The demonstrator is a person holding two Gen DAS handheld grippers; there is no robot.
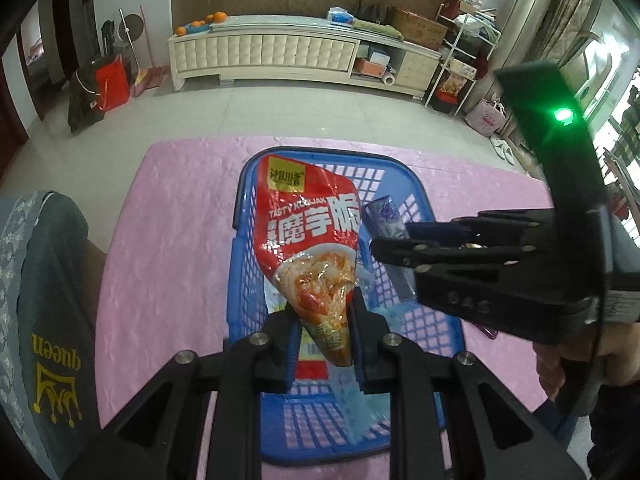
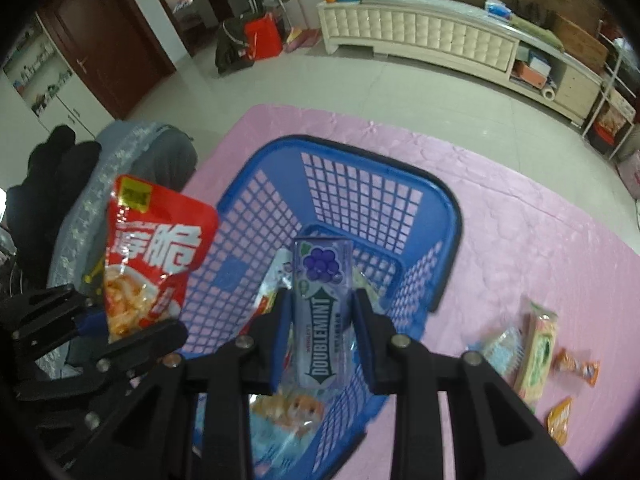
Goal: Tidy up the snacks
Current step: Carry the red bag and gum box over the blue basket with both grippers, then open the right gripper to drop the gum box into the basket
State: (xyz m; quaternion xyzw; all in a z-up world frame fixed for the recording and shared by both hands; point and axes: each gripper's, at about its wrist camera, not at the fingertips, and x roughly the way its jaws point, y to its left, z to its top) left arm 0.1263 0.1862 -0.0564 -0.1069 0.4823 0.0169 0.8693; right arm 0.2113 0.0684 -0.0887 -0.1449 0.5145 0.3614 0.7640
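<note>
Basket [image 2: 448, 216] sits open on the pink cloth, rigid plastic; red konjac pouch [image 1: 308, 240] above it looks light, crinkly and slippery, left gripper [image 1: 325, 340] clamped on its bottom corner; smaller gum pack [image 2: 323, 304], stiff, pinched mid-body by right gripper [image 2: 322, 344].

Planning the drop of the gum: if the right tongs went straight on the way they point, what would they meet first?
Probably the snack packets lying in the blue basket. The right tongs, shut on the Doublemint pack, point down into it; depth is unclear.
</note>
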